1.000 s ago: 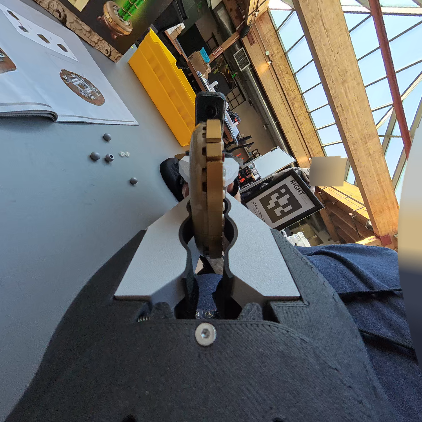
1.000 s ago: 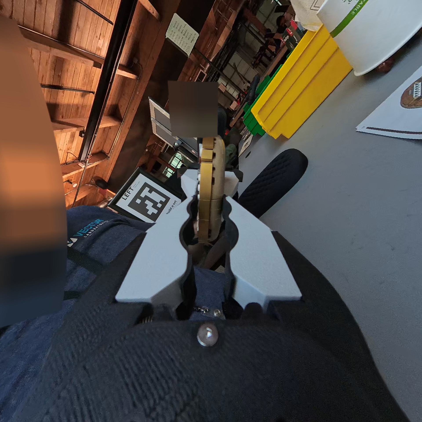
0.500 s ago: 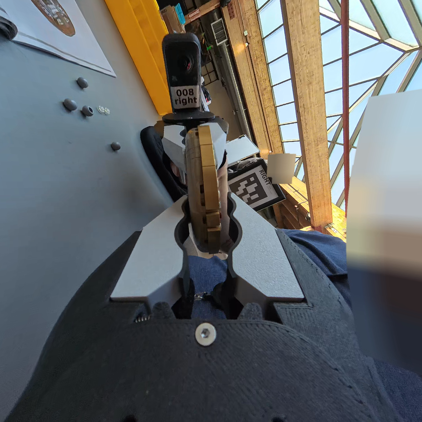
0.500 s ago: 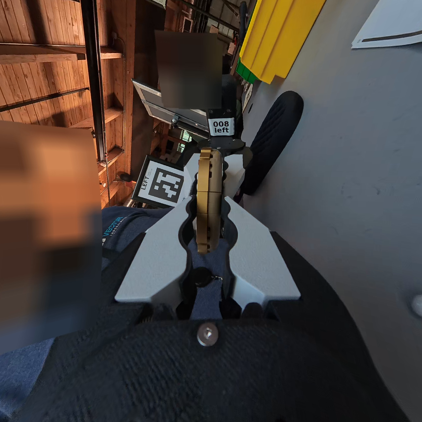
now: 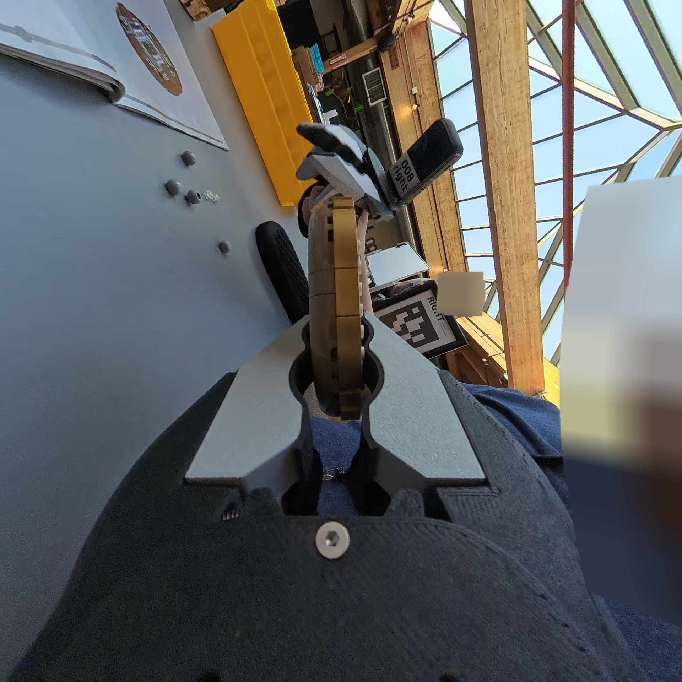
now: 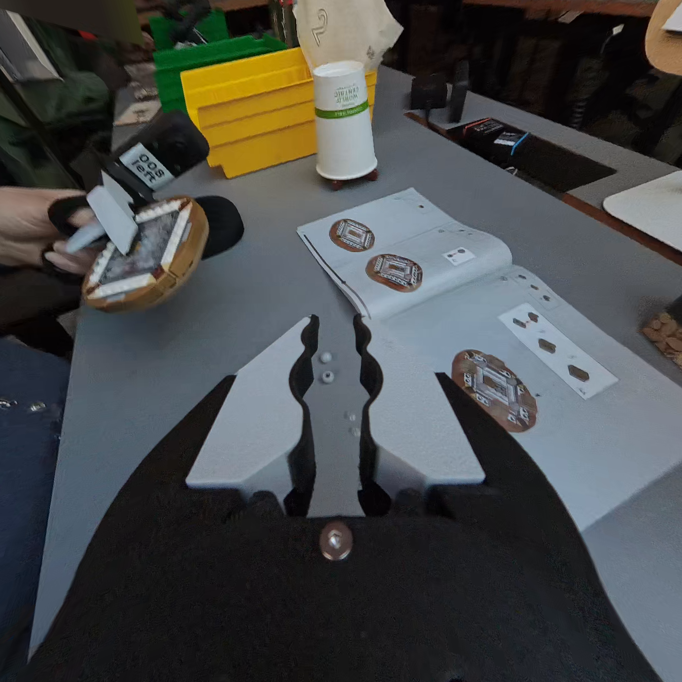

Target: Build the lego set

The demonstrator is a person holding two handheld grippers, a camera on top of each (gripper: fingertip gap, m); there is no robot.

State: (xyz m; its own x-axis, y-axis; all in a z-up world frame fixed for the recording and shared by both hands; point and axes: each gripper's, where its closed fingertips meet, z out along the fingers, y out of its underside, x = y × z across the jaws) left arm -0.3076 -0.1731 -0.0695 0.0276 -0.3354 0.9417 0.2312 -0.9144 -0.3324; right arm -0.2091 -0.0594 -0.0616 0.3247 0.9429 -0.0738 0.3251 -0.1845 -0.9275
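Note:
My left gripper is shut on a round gold-brown lego build, held edge-on in the air beside the grey table. The right wrist view shows the build's face, with white-studded rims around a grey middle, and the left gripper's finger laid across it. My right gripper is open and empty, pointing down at the table. Two small grey round pieces lie on the table between its fingers. It also shows in the left wrist view, just beyond the build and apart from it.
An open instruction booklet lies to the right of my right gripper. A white paper cup and yellow bins stand at the table's far side. Several small grey pieces lie on the table. A black pad sits near the build.
My right gripper has let go of the round build, opened, and swung away to face the table. My left gripper still holds the build.

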